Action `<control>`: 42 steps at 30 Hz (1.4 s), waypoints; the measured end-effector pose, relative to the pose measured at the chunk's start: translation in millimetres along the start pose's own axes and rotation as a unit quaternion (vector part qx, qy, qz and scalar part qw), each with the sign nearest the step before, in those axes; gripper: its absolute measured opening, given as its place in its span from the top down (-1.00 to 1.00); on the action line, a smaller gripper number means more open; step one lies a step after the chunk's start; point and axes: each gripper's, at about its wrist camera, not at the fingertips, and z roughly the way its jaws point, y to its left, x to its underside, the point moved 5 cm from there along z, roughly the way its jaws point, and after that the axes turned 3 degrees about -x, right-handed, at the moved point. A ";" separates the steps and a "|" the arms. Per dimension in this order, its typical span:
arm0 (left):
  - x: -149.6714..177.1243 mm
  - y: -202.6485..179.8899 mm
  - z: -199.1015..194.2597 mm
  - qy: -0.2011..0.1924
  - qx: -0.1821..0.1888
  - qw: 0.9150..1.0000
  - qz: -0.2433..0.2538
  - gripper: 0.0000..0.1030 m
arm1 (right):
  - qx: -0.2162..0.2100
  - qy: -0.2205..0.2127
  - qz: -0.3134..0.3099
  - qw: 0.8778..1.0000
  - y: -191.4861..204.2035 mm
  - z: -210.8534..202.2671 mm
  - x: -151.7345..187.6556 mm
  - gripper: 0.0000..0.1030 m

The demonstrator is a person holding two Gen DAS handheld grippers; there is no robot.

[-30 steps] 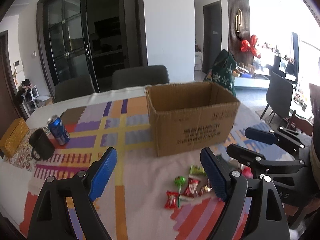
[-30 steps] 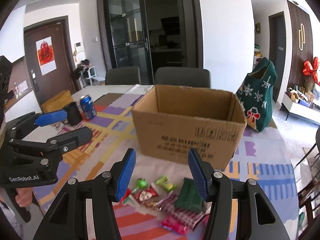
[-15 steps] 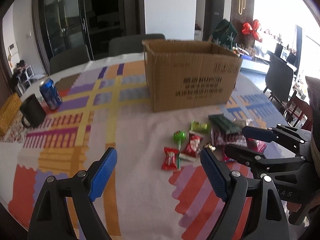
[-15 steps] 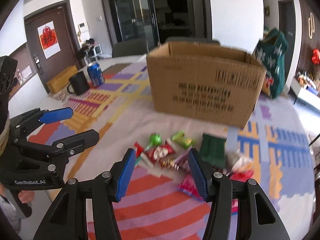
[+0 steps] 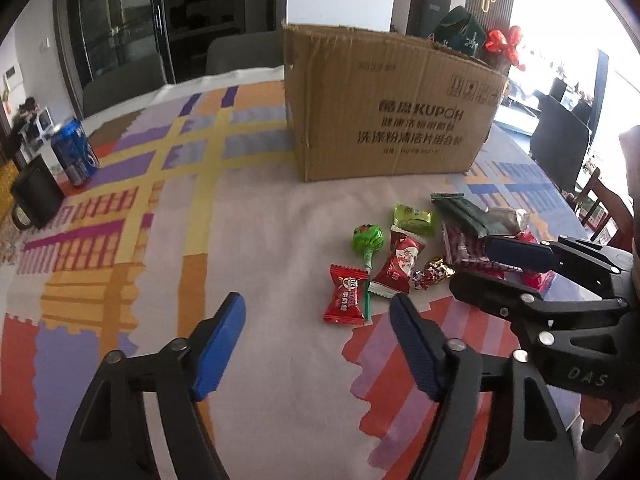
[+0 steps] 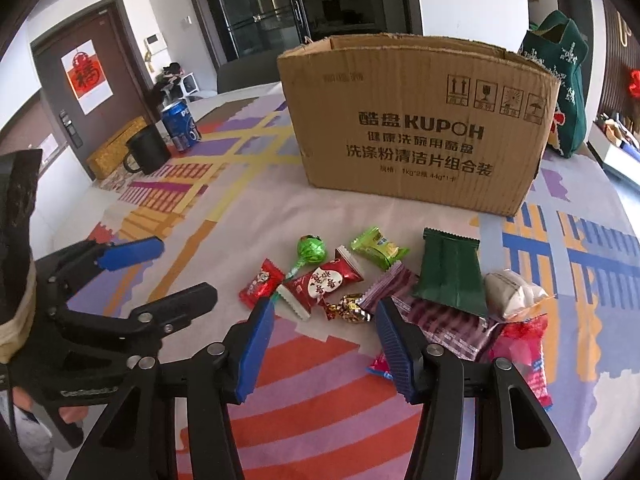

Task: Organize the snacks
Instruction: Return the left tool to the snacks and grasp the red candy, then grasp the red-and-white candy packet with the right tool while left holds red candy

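Observation:
Several wrapped snacks lie in a pile on the tablecloth: a red candy [image 5: 345, 295] [image 6: 261, 282], a green lollipop [image 5: 368, 240] [image 6: 311, 249], a red-and-white packet [image 5: 400, 264] [image 6: 320, 282], a light green packet [image 6: 380, 248], a dark green pouch [image 6: 450, 272]. An open cardboard box [image 5: 392, 112] [image 6: 416, 128] stands behind them. My left gripper [image 5: 318, 340] is open and empty, just short of the red candy. My right gripper [image 6: 324, 344] is open and empty, low over the gold-wrapped candy [image 6: 348, 309].
A blue soda can [image 5: 76, 152] [image 6: 180, 124] and a black mug [image 5: 34, 198] [image 6: 146, 154] stand at the far left of the table. A green Christmas bag [image 6: 560, 76] sits behind the box on the right. Chairs stand along the far table edge.
Both grippers have come down and forward toward the snack pile. The box and snacks now look larger and closer. Both stay open and empty.

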 end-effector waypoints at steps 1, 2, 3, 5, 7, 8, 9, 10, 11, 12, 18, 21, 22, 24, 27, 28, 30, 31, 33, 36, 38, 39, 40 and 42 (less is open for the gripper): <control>0.4 -0.7 3.6 0.003 0.004 1.000 -0.001 -0.31 | 0.001 0.001 0.000 1.000 -0.4 1.6 -0.1 -0.05; 0.5 -1.6 8.8 0.007 0.010 1.000 -0.002 -0.27 | 0.001 0.001 -0.001 1.000 0.0 3.4 -0.2 -0.04; 0.5 -2.3 11.6 0.009 0.013 1.000 -0.003 -0.25 | 0.003 0.002 -0.003 1.000 -0.1 5.1 -0.3 -0.03; 1.0 -3.3 20.1 0.017 0.018 1.000 -0.006 -0.12 | 0.003 0.003 -0.006 1.000 -0.8 8.1 -1.0 -0.03; 1.4 -3.8 27.3 0.024 0.022 0.999 -0.010 -0.09 | 0.004 0.005 -0.005 1.000 -1.1 12.2 -2.1 -0.03; 1.5 -4.0 30.5 0.028 0.024 0.999 -0.012 -0.07 | 0.004 0.007 -0.004 1.000 -1.7 14.6 -2.5 0.00; 1.2 -4.2 32.5 0.029 0.027 0.999 -0.013 -0.05 | 0.003 0.008 -0.004 1.000 -1.5 15.8 -2.9 0.01; 0.7 -4.3 34.6 0.030 0.029 0.999 -0.014 -0.05 | 0.003 0.009 -0.003 1.000 -1.8 17.1 -3.3 0.02; 0.2 -4.8 35.8 0.030 0.028 0.999 -0.014 -0.04 | 0.003 0.010 -0.003 1.000 -2.0 18.5 -3.9 0.03; -0.1 -4.8 37.9 0.031 0.027 0.999 -0.013 -0.03 | 0.002 0.011 -0.003 1.000 -1.8 19.8 -4.3 0.03; -1.9 -4.7 51.1 0.042 0.028 0.999 -0.015 0.12 | -0.005 0.016 -0.003 1.000 0.8 30.2 -8.7 0.10; -1.2 -3.4 55.6 0.046 0.031 0.998 -0.020 0.21 | -0.008 0.021 0.000 1.000 0.5 36.1 -10.3 0.14; -1.0 -2.8 56.6 0.046 0.030 0.998 -0.020 0.25 | -0.011 0.023 0.002 1.000 0.7 38.4 -11.0 0.16; -0.8 -2.4 57.1 0.044 0.026 0.999 -0.018 0.31 | -0.011 0.027 0.002 1.000 0.8 42.8 -12.1 0.16; -1.3 0.0 58.2 0.043 0.025 0.999 -0.018 0.61 | -0.015 0.032 0.007 0.999 1.6 50.5 -13.3 0.16; -1.6 1.9 58.0 0.043 0.028 0.998 -0.023 0.61 | -0.018 0.035 0.010 0.999 2.2 53.7 -14.1 0.16; -2.1 6.4 56.2 0.042 0.029 0.998 -0.037 0.61 | -0.019 0.040 0.012 0.999 4.2 58.3 -14.1 0.16; -2.6 8.9 53.7 0.038 0.030 0.998 -0.042 0.61 | -0.021 0.042 0.011 0.999 5.7 61.4 -14.6 0.18; -4.4 12.3 49.5 0.030 0.026 0.998 -0.044 0.61 | -0.023 0.047 0.010 0.999 8.6 66.6 -15.3 0.21; -7.7 14.6 45.8 0.022 0.022 0.999 -0.045 0.61 | -0.015 0.052 0.007 0.998 10.4 74.6 -16.3 0.23; -8.7 14.8 45.1 0.020 0.023 0.998 -0.046 0.61 | -0.013 0.055 0.009 0.998 9.0 78.6 -17.1 0.28; -8.9 14.8 45.4 0.020 0.024 0.998 -0.046 0.61 | -0.013 0.056 0.011 0.998 7.7 80.2 -17.4 0.28; -9.0 14.5 45.5 0.021 0.024 0.998 -0.046 0.61 | -0.012 0.057 0.013 0.998 6.7 82.4 -18.3 0.29; -9.1 13.8 45.8 0.020 0.025 0.998 -0.046 0.61 | -0.009 0.060 0.015 0.998 5.0 85.7 -19.1 0.29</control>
